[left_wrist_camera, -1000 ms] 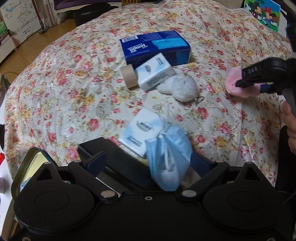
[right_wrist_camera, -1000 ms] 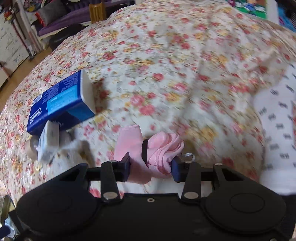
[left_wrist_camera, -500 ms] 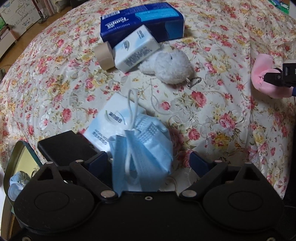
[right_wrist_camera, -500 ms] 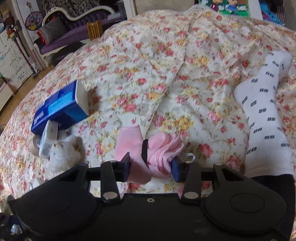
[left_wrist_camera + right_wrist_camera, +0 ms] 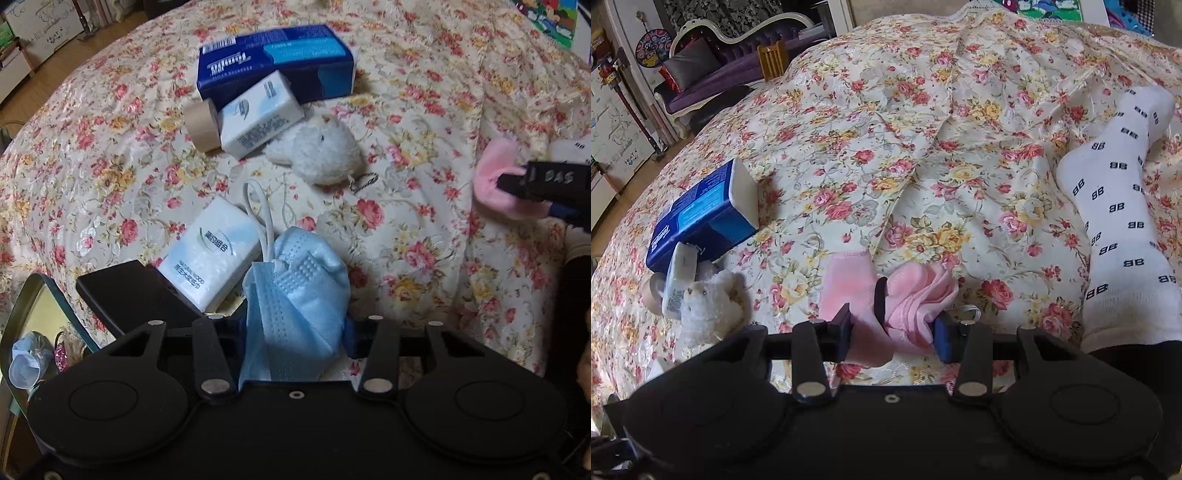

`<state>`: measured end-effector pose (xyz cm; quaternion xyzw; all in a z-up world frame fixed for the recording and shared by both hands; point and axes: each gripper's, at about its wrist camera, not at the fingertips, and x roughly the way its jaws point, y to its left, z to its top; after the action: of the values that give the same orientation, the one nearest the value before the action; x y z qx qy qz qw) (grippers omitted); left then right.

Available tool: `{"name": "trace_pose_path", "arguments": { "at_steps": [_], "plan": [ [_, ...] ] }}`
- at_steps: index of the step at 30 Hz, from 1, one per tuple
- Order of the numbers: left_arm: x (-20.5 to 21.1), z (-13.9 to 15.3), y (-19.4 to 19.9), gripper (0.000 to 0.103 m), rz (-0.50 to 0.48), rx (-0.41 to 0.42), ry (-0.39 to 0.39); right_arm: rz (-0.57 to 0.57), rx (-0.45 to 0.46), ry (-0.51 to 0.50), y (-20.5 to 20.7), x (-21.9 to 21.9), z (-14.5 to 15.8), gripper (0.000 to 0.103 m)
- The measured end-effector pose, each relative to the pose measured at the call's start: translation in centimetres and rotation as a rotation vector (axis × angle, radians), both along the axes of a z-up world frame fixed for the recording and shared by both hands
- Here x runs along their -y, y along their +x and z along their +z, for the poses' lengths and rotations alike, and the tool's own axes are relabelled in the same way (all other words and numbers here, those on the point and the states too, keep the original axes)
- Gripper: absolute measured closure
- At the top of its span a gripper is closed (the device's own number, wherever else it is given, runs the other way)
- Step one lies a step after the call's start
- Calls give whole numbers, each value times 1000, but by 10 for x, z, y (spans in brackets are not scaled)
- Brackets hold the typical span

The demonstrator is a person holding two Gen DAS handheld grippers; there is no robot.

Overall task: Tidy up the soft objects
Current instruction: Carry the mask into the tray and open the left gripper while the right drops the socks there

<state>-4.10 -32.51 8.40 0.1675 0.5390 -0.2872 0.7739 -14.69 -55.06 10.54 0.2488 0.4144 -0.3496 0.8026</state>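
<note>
Blue pleated mask (image 5: 299, 295) sits bunched between the fingers of the left tool (image 5: 295, 328), whose jaws have just been closing and now press on it, its white loop trailing up over the floral bedspread (image 5: 110, 147). Just beside the mask lies a white tissue pack (image 5: 214, 254), resting partly on a black slab (image 5: 125, 291). Farther up the bed a second pack (image 5: 258, 114) leans against a blue tissue box (image 5: 277, 62), with a tape roll (image 5: 201, 125) touching its left end and a white plush toy (image 5: 325, 151) just right of it. Toward the bed's right edge the right tool (image 5: 892, 328) is clamped on a pink sock (image 5: 882, 299), close above the bedspread. A white patterned sock (image 5: 1123, 229) lies near that edge
</note>
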Motion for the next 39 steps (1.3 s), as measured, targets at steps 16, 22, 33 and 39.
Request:
{"name": "trace_pose_path", "arguments": {
  "at_steps": [16, 22, 33, 39],
  "plan": [
    [-117, 34, 19, 56, 185, -19, -71, -3, -58, -1, 4, -1, -17, 61],
    [-177, 23, 41, 56, 344, 3, -49, 4, -56, -38, 5, -6, -19, 60],
    [-262, -32, 63, 56, 570, -68, -50, 25, -23, -107, 2, -30, -20, 60],
    [-287, -30, 88, 56, 635, -37, -83, 39, -29, -120, -6, -61, -20, 60]
  ]
}}
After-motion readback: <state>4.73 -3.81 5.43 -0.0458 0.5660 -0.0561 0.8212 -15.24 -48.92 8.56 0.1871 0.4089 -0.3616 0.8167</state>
